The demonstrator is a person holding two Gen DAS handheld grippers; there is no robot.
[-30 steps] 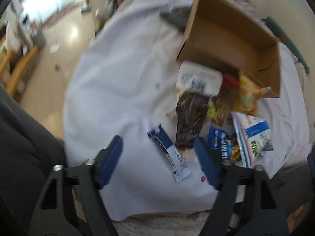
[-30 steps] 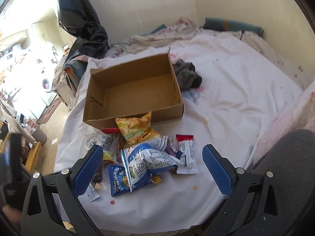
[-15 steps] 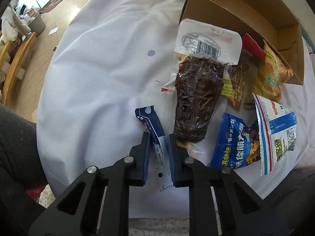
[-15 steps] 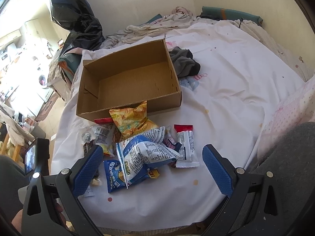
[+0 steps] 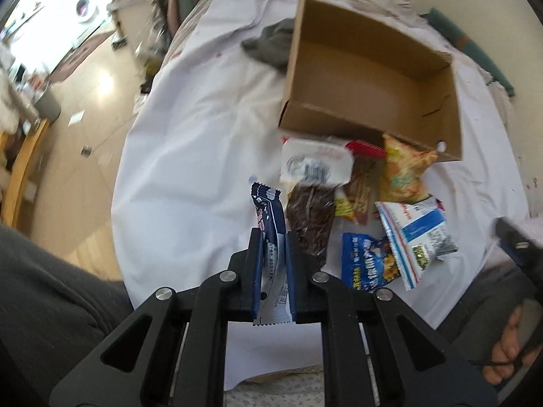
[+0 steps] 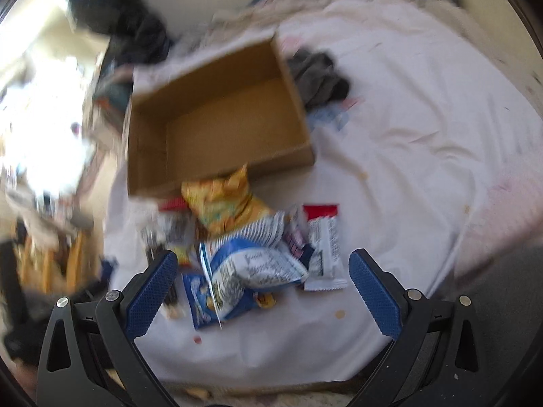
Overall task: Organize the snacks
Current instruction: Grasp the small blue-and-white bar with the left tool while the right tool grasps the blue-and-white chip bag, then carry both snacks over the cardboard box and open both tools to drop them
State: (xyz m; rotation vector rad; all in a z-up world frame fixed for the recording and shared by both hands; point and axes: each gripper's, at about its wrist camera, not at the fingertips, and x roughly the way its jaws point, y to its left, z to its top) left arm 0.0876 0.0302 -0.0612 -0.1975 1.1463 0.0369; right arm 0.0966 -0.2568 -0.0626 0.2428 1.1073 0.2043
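Note:
My left gripper (image 5: 273, 237) is shut on a dark blue and white snack bar (image 5: 269, 234) and holds it above the white sheet. An open, empty cardboard box (image 5: 370, 78) lies beyond it, also seen in the right wrist view (image 6: 220, 115). Snacks lie piled in front of the box: a brown packet (image 5: 310, 224), a yellow bag (image 5: 404, 169), a blue-white bag (image 5: 415, 234) and a small blue packet (image 5: 364, 264). My right gripper (image 6: 263, 288) is open and empty above the blue-white bag (image 6: 251, 264), near a red-white bar (image 6: 324, 244).
A grey cloth (image 6: 319, 78) lies at the box's far right corner. The white sheet (image 5: 190, 142) covers the bed, which drops to the floor (image 5: 85, 78) on the left. Dark grey trouser legs (image 5: 44, 305) are at the near edge.
My left gripper closed on the blue snack bar and has lifted it off the sheet. My right gripper has moved down closer to the snack pile, still open.

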